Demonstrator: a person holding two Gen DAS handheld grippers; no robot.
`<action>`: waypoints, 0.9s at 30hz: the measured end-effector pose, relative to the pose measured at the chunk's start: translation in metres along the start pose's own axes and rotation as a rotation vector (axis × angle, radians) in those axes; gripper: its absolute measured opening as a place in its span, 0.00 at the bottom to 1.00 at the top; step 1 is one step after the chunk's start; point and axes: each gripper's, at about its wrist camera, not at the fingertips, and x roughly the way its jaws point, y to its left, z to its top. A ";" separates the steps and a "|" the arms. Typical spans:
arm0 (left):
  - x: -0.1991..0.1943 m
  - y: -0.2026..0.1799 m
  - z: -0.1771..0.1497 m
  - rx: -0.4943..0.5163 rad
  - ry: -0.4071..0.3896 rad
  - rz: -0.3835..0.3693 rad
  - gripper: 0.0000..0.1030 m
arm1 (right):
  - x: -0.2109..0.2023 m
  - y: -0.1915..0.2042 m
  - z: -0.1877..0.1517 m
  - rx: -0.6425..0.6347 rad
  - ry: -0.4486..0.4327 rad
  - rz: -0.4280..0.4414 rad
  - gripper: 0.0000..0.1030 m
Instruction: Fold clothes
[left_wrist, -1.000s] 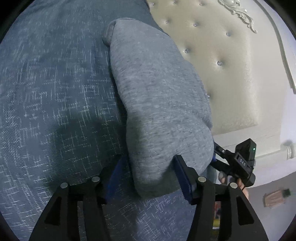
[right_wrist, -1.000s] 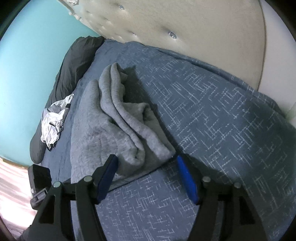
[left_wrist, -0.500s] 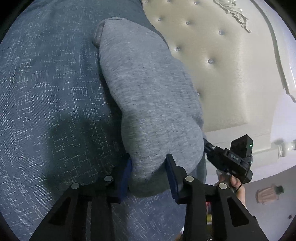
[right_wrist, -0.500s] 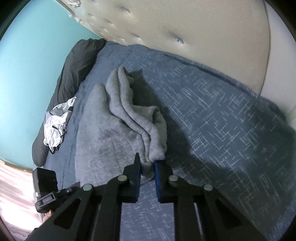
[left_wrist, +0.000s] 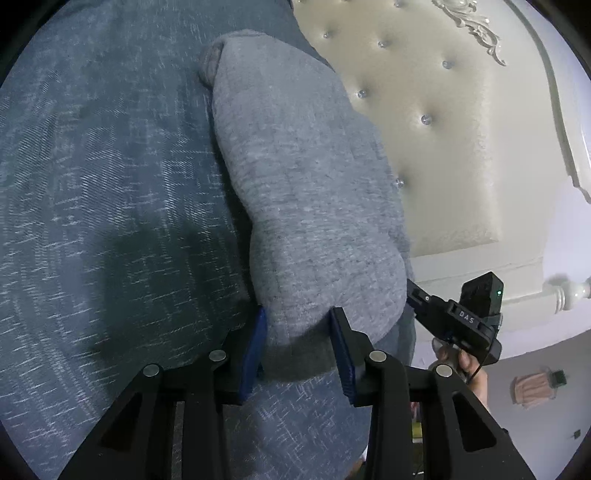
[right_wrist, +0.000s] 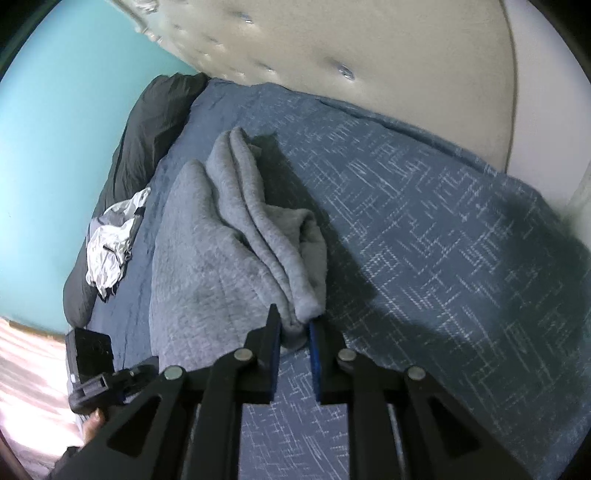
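The grey sweater (right_wrist: 236, 243) lies bunched mid-frame on the blue bedspread (right_wrist: 424, 229). The right gripper (right_wrist: 295, 328) has its jaws clamped on its near folded corner; the left gripper (left_wrist: 297, 332) pinches the thick rounded end (left_wrist: 306, 184). A cream tufted headboard (left_wrist: 436, 122) fills the upper right.

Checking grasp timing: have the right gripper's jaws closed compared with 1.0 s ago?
Yes. The right gripper, wide open a second ago, has shut on the near corner of the gray garment, which has bunched toward it across the blue bedspread.
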 end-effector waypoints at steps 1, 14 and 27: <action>-0.003 -0.002 0.000 0.002 -0.006 0.005 0.36 | -0.002 0.000 0.000 -0.001 0.005 -0.002 0.13; -0.035 -0.032 0.013 0.206 -0.145 0.087 0.36 | -0.054 0.015 0.003 -0.088 -0.161 -0.032 0.16; -0.037 -0.014 -0.017 0.230 -0.127 0.129 0.35 | 0.032 0.074 0.039 -0.219 -0.044 -0.046 0.13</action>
